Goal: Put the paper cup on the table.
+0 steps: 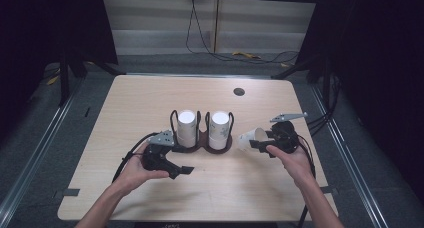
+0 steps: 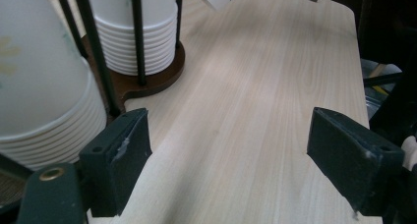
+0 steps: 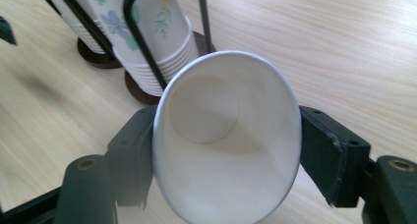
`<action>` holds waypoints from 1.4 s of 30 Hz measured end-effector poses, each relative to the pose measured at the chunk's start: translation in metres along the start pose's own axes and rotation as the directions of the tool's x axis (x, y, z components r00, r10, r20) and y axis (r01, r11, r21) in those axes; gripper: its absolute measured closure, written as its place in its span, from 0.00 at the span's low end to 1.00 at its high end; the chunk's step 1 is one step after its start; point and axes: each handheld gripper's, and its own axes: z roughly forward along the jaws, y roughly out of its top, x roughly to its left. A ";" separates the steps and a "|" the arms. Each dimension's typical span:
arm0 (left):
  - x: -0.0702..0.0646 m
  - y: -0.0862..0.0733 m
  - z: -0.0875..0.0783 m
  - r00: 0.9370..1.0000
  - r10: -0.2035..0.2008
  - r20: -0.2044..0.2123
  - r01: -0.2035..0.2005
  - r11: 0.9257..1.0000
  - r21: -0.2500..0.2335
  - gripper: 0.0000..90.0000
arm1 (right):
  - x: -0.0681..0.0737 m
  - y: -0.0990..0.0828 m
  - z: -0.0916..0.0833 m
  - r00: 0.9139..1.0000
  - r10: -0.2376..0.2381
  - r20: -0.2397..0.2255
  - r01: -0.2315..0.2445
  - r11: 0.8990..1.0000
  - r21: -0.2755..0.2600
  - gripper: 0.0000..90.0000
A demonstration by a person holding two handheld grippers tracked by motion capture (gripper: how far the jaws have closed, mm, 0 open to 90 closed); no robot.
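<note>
A dark wire holder (image 1: 201, 146) stands mid-table with two stacks of upturned paper cups, the left stack (image 1: 186, 127) and the right stack (image 1: 220, 129). My right gripper (image 1: 261, 144) is shut on a single white paper cup (image 1: 250, 137) (image 3: 223, 145), held on its side just right of the holder, its mouth squeezed oval between the jaws. My left gripper (image 1: 186, 171) (image 2: 228, 150) is open and empty, low over the table in front of the left stack. The stacks (image 2: 133, 30) rise at the left of the left gripper view.
The pale wooden table (image 1: 150, 103) has a round grommet hole (image 1: 239, 91) at the back right. Black cables trail from both grippers. Beyond the table lie grey floor, cables and dark frames.
</note>
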 end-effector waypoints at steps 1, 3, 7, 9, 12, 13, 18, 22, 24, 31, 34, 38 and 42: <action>0.000 -0.001 -0.001 1.000 -0.004 -0.002 0.004 1.000 0.000 0.18 | -0.001 0.001 0.001 1.000 0.000 0.001 0.000 1.000 0.001 0.32; 0.001 -0.002 -0.003 1.000 -0.009 -0.005 0.009 1.000 -0.006 0.18 | -0.002 0.002 0.001 1.000 0.005 0.001 -0.005 1.000 0.009 0.32; 0.002 -0.004 -0.005 1.000 -0.015 -0.011 0.015 1.000 -0.002 0.18 | -0.004 0.005 0.003 1.000 -0.003 0.020 0.003 0.999 0.047 0.32; 0.004 -0.005 -0.006 1.000 -0.019 -0.018 0.019 1.000 0.001 0.18 | -0.005 0.008 0.003 1.000 -0.005 0.030 0.004 0.998 0.056 0.32; 0.008 -0.004 -0.005 0.999 -0.029 -0.022 0.029 1.000 -0.001 0.19 | -0.009 0.013 0.003 1.000 -0.005 0.027 0.003 0.998 0.066 0.32; 0.009 -0.004 -0.005 0.999 -0.036 -0.026 0.036 0.999 -0.001 0.19 | -0.011 0.017 0.005 0.999 -0.010 0.038 0.007 0.996 0.089 0.32; 0.008 -0.005 -0.006 0.999 -0.033 -0.037 0.033 0.999 0.001 0.19 | -0.016 0.023 0.009 0.999 0.003 0.053 -0.010 0.993 0.117 0.32; 0.006 -0.004 -0.006 0.999 -0.025 -0.047 0.024 1.000 -0.007 0.19 | -0.018 0.027 0.011 0.997 0.006 0.075 -0.017 0.989 0.145 0.33; 0.005 -0.004 -0.007 0.999 -0.021 -0.047 0.020 1.000 -0.004 0.19 | -0.018 0.029 0.010 0.997 0.003 0.079 -0.015 0.988 0.156 0.33; 0.003 -0.004 -0.013 0.998 -0.014 -0.056 0.013 1.000 -0.019 0.19 | -0.013 0.033 0.014 0.991 -0.037 0.129 0.009 0.978 0.206 0.32; 0.002 -0.004 -0.013 0.999 -0.009 -0.052 0.008 1.000 -0.016 0.19 | -0.013 0.033 0.015 0.989 -0.045 0.141 0.011 0.972 0.236 0.32; 0.001 -0.004 -0.013 0.999 -0.001 -0.044 0.001 1.000 -0.015 0.20 | -0.014 0.035 0.019 0.986 -0.063 0.155 0.019 0.962 0.273 0.32; 0.001 -0.004 -0.014 0.999 -0.007 -0.052 0.006 1.000 -0.028 0.20 | -0.015 0.036 0.026 0.979 -0.082 0.189 0.017 0.947 0.322 0.32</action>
